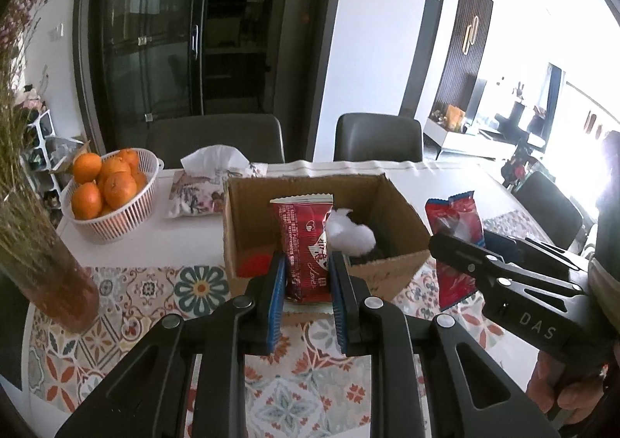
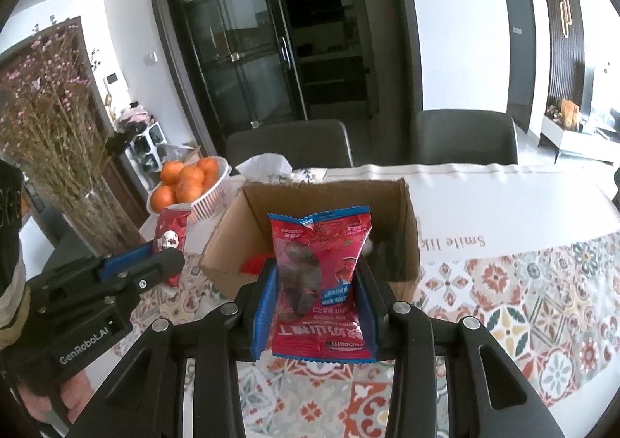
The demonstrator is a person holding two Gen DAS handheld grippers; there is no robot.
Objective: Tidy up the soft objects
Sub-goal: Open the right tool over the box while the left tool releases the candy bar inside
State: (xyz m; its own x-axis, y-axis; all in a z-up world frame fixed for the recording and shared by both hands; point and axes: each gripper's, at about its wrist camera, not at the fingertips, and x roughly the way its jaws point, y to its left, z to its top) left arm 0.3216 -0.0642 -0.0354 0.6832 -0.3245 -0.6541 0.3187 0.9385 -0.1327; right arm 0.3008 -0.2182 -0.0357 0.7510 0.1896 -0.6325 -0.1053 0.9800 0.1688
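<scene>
My left gripper point(image 1: 306, 263) is shut on a dark red snack packet point(image 1: 300, 244), held upright above the near wall of an open cardboard box point(image 1: 248, 205). Inside the box lie a white fluffy ball point(image 1: 348, 232) and something red. My right gripper point(image 2: 316, 271) is shut on a pink-red and blue snack bag point(image 2: 317, 267), also held in front of the box point(image 2: 407, 213). Each view shows the other gripper from the side: the right gripper point(image 1: 457, 244) with its bag point(image 1: 455, 221), the left gripper point(image 2: 155, 260) with its packet point(image 2: 170, 232).
A white basket of oranges point(image 1: 104, 186) and a floral tissue pouch point(image 1: 197, 190) stand left of the box. A glass vase of dried flowers point(image 1: 42, 244) is at the near left. Two dark chairs point(image 1: 378, 136) stand behind the table with its patterned cloth point(image 1: 155, 291).
</scene>
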